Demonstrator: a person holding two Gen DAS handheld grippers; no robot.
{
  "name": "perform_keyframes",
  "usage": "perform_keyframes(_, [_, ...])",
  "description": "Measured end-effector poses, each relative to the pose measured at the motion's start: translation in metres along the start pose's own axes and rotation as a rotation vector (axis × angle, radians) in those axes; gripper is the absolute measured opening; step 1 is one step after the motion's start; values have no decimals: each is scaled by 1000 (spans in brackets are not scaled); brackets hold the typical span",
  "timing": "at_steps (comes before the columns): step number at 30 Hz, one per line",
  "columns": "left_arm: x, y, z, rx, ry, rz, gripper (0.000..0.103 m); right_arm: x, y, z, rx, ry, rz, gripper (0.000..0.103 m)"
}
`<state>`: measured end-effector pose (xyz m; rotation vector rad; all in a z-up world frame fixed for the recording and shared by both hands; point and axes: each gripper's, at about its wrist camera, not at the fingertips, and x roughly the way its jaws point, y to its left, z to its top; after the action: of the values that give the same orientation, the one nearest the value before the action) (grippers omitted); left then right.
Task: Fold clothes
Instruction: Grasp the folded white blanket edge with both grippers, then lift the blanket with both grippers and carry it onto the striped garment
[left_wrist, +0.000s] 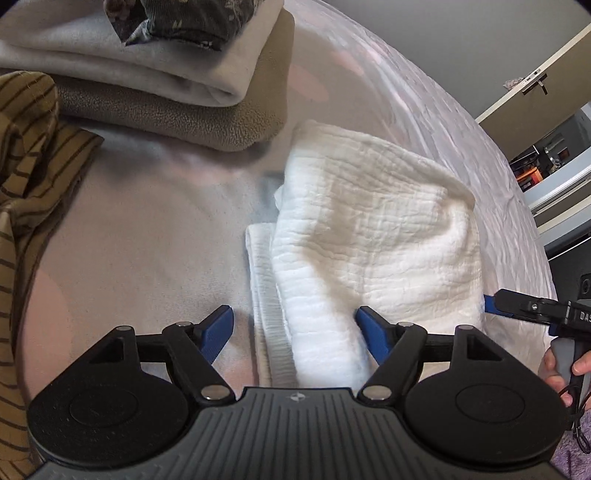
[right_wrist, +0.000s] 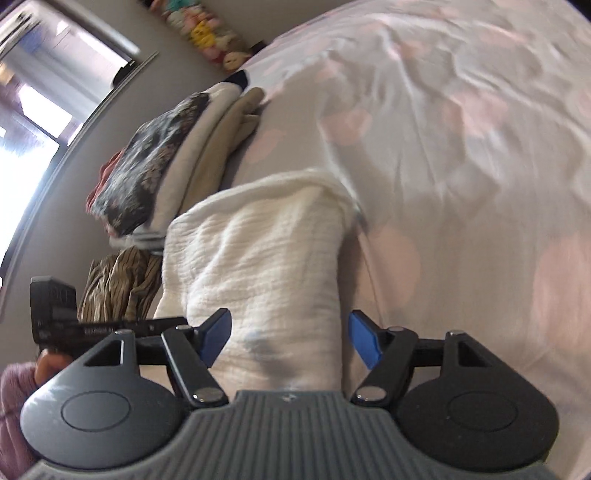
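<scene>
A folded white crinkled cloth (left_wrist: 369, 229) lies on the pale bed cover (left_wrist: 147, 229). My left gripper (left_wrist: 295, 326) is open, its blue fingers (left_wrist: 219, 325) straddling the cloth's near left edge without closing on it. The right gripper (left_wrist: 491, 304) pokes in at that view's right edge, beside the cloth's right side, held by a hand (left_wrist: 565, 373). In the right wrist view the same white cloth (right_wrist: 266, 258) runs between the spread blue fingers (right_wrist: 364, 336) of my open right gripper (right_wrist: 290, 334). The left gripper's body (right_wrist: 55, 317) shows at the left.
A stack of folded clothes, grey over tan fleece (left_wrist: 155, 85) with a dark patterned piece (left_wrist: 184, 18) on top, sits at the bed's far side. A brown striped garment (left_wrist: 33, 155) lies crumpled at the left. A door (left_wrist: 532, 96) and shelves stand beyond the bed's right edge.
</scene>
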<state>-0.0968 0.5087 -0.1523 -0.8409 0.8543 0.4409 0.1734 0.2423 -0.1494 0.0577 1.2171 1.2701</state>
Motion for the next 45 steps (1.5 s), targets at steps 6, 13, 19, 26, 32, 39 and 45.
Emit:
perform_keyframes(6, [8,0,1,21,-23,-12,62,22,-15,-5,98,-6,4,72])
perform_keyframes(13, [11,3,1,-3,-42,-55,38,27,-11,-10,114,-44,4,54])
perform_keyframes(19, [4,-4,-2,22,-69,-43,26,31,-7,-15,127,-76,5,27])
perform_keyframes(26, [-24,-12,-7,16,-132,-55,23,-1,19,-16,94,-158,12,23])
perform_keyframes(32, [-68,-31,-19,33,-250,-45,22,-28,53,-16,5,-216,39,22])
perform_keyframes(39, [-142,-34,-43,-48,-441,14,22,-40,117,10,-183,-219,96,22])
perform_keyframes(45, [-212,-4,-54,-215,-581,107,22,-7,205,43,-383,-161,178,22])
